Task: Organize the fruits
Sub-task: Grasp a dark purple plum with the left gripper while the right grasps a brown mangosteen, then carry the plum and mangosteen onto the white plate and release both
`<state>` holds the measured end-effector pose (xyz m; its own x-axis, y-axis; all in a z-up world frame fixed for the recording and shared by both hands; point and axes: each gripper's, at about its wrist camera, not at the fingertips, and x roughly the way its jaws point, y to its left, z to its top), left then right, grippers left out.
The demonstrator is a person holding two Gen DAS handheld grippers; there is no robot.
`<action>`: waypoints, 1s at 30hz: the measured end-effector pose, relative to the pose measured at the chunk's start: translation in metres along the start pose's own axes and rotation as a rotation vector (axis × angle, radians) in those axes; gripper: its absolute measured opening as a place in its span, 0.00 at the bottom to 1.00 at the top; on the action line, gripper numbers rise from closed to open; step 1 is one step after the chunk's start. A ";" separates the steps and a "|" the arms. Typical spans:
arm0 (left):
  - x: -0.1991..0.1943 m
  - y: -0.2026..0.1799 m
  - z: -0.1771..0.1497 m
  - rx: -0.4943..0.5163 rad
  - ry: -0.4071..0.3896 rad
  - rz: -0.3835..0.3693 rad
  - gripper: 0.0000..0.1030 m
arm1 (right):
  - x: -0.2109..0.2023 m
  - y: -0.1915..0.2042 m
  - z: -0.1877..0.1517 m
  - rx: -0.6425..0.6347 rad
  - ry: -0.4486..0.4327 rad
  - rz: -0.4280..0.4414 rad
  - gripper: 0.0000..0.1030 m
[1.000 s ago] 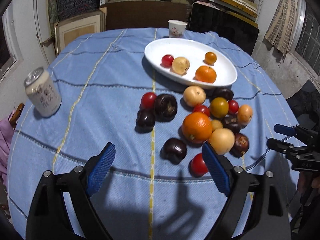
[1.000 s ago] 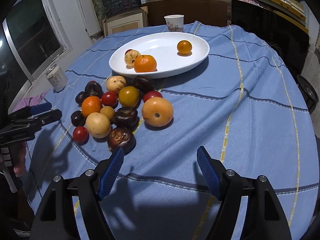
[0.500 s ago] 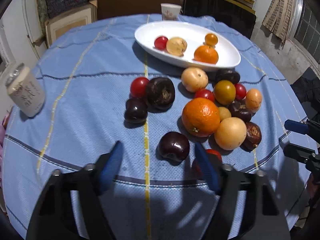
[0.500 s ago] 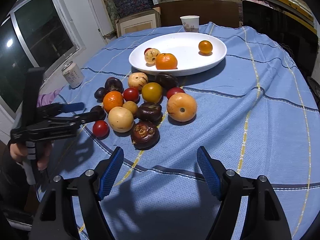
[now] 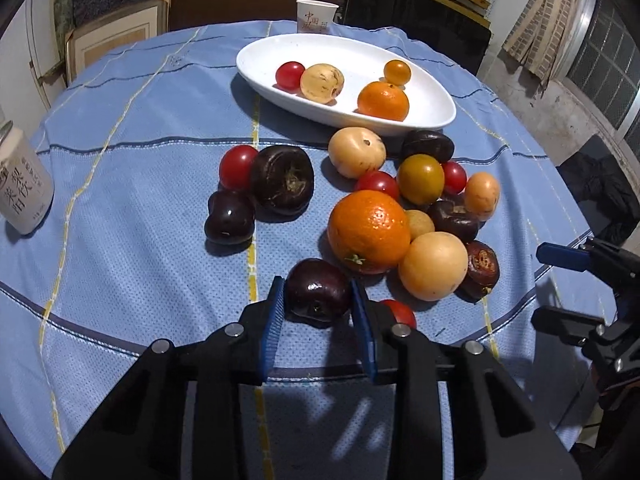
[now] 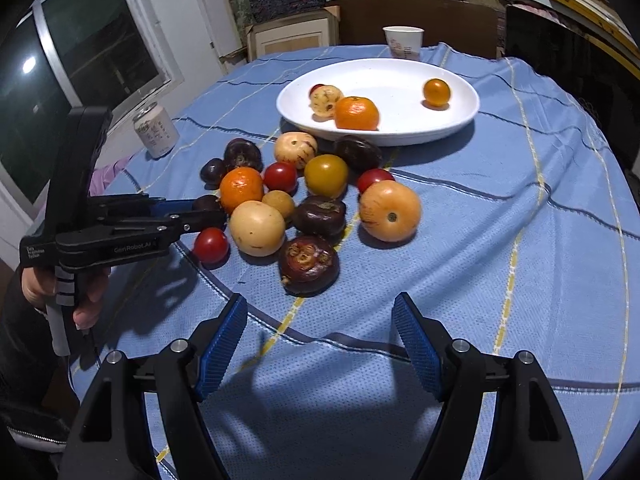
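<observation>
A pile of loose fruit lies on the blue cloth in front of a white oval plate [image 5: 440, 116]. The plate holds a tomato, a pale fruit, an orange [image 5: 382, 100] and a small orange one. At the near edge of the pile, my left gripper [image 5: 316, 282] is closing on a dark plum [image 5: 320, 296], and both blue pads touch its sides. The plum still rests on the cloth. In the right wrist view the left gripper [image 6: 208, 214] comes in from the left. My right gripper [image 6: 320, 312] stands open over bare cloth, just short of a brown-purple fruit [image 6: 308, 264].
A drink can [image 5: 20, 188] stands at the cloth's left edge and a paper cup [image 5: 316, 16] behind the plate. A big orange [image 5: 368, 230] and a red tomato [image 5: 400, 312] lie right beside the held plum. A hand [image 6: 84, 304] grips the left tool's handle.
My left gripper came down and forward onto the dark plum, and its jaws went from wide apart to touching the plum. The right gripper drifted sideways, still open.
</observation>
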<state>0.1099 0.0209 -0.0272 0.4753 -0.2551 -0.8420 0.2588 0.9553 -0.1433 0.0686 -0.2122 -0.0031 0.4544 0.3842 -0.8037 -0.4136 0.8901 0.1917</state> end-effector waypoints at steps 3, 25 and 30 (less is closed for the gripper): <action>-0.001 -0.001 -0.001 0.006 0.003 0.004 0.31 | 0.006 0.010 0.005 -0.057 0.018 -0.029 0.74; 0.003 0.000 0.000 -0.010 -0.003 0.015 0.32 | 0.050 0.022 0.020 -0.126 0.072 -0.100 0.41; 0.002 0.001 0.001 -0.020 0.003 0.013 0.31 | 0.046 0.020 0.018 -0.102 0.065 -0.084 0.41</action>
<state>0.1121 0.0214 -0.0287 0.4757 -0.2426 -0.8455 0.2357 0.9612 -0.1432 0.0957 -0.1719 -0.0259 0.4397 0.2900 -0.8500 -0.4564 0.8873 0.0667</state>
